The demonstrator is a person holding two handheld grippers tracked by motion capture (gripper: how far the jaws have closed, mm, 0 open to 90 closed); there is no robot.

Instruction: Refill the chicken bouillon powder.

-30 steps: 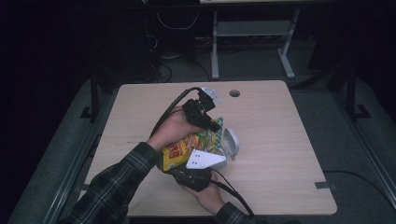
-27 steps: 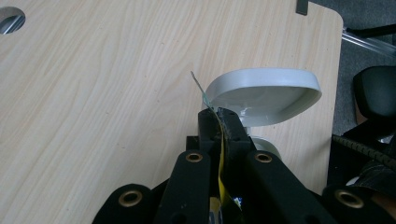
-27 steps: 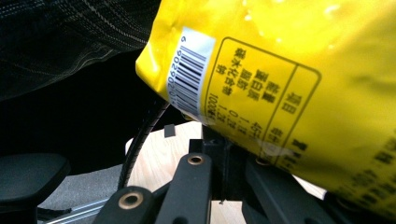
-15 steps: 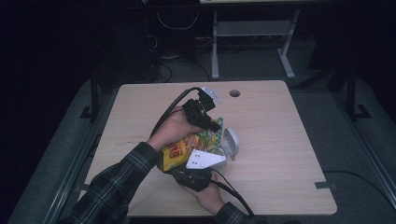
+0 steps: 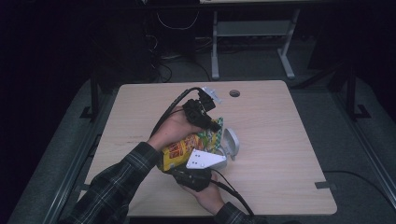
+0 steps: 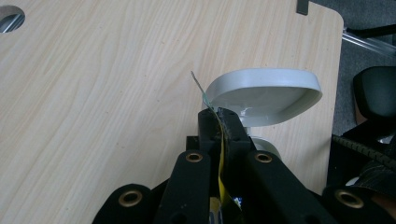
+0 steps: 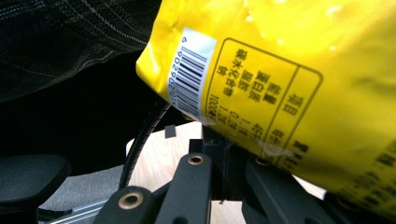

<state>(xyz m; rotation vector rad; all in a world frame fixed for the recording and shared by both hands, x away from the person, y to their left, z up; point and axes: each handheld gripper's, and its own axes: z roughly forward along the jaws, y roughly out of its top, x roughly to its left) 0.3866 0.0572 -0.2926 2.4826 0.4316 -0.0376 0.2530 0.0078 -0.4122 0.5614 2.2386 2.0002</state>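
The snack bag (image 5: 180, 150) is bright yellow and glossy, with a red and orange picture on its front and a green part near its top edge. In the right gripper view its back (image 7: 280, 84) carries a white barcode label and a framed box of printed characters. The bag is held in the air just above the middle of the wooden counter (image 5: 280, 140), between the two hand-held grippers.

The left hand-held gripper (image 5: 211, 125) is clamped on the top edge of the bag; in the left gripper view the jaws are pressed together on a thin yellow strip (image 6: 221, 154) of foil. The right hand-held gripper (image 5: 205, 164) is under the lower part of the bag. Its jaws go behind the yellow foil, so I cannot tell whether they are together or apart.

Just beside the bag a small grey bin (image 5: 231, 142) stands on the counter with its lid (image 6: 266, 93) tilted open. The body of the bin is mostly hidden behind the jaws. The print on the bag is too blurred to read.
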